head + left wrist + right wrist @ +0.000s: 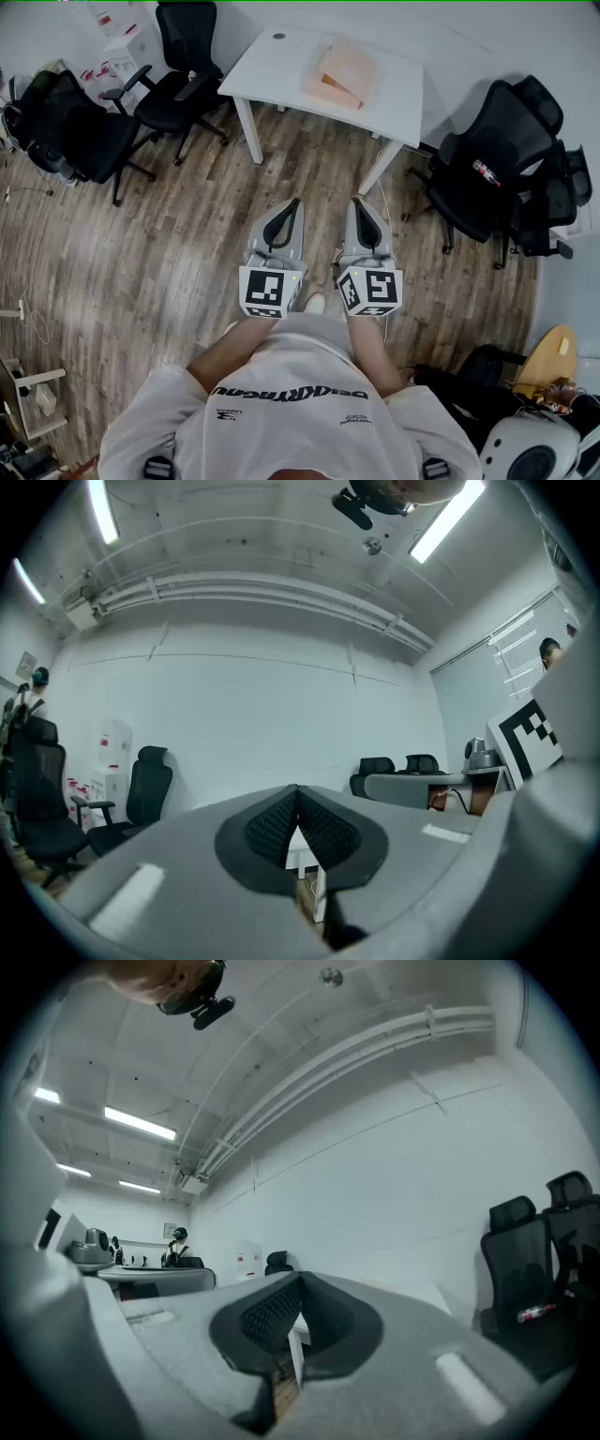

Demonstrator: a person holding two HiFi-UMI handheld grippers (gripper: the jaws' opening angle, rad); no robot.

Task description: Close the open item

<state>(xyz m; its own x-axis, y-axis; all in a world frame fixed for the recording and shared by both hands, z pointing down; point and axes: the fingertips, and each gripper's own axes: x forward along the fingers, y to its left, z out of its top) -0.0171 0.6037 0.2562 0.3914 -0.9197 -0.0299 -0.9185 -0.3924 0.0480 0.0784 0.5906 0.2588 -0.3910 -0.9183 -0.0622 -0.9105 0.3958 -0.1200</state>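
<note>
While white table [281, 66] and pink box [339, 75] stand among black chairs [89, 136] on wood floor [169, 244], left gripper [292, 202] and right gripper [360, 202] hang closed, empty.

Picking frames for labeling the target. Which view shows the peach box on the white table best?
Head view. The box lies whole and unblocked on the table, its lid seemingly raised. The left and right gripper views show only a sliver of the table past their closed jaws; the box is not visible in either.
</note>
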